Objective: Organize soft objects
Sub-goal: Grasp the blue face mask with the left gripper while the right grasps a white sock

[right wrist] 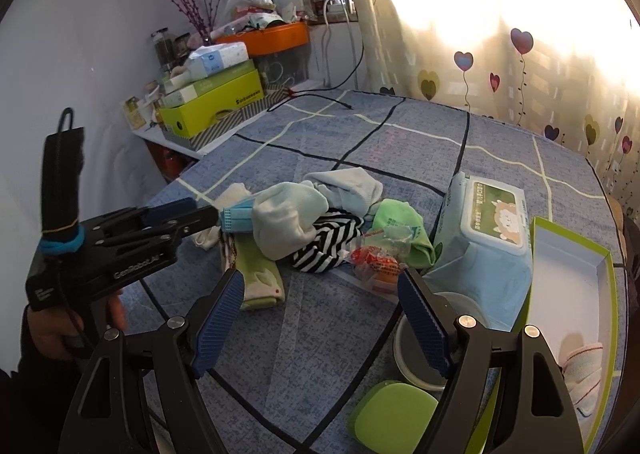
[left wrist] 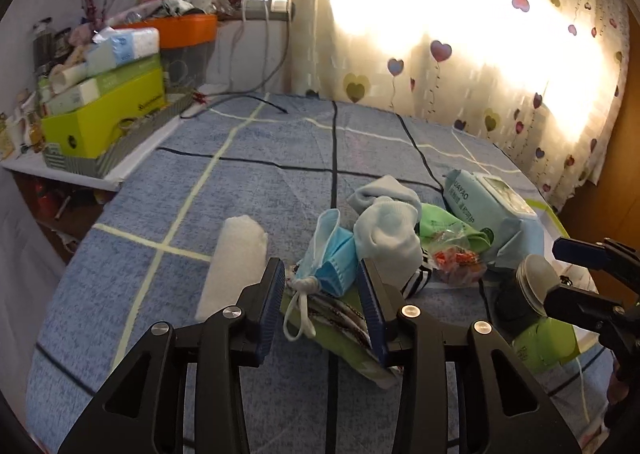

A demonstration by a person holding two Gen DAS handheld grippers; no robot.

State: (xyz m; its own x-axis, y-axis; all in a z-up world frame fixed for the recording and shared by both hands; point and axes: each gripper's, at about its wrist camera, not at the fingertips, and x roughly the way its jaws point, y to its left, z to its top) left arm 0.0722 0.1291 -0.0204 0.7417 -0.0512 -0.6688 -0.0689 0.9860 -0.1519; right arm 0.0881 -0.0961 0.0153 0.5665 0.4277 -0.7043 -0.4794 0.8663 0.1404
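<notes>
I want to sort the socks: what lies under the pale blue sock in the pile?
Under the pale blue sock lies a black-and-white striped cloth, partly showing. How far it runs beneath, and anything else below, is covered.

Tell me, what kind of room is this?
Most likely a home bedroom: a blue checked bedsheet spread wide, a sunlit heart-patterned curtain, and a cluttered white side shelf beside it.

Each claw is matte black with angular, cut-out arms, round silver screws at the pivots and ribbed blue pads on the inner faces. The left claw (right wrist: 188, 220) — seen side-on from the right wrist view — bears white lettering along its body, a thin black cable and a blue band round its black upright. The hand (right wrist: 60, 330) shows a dark sleeve.
</notes>
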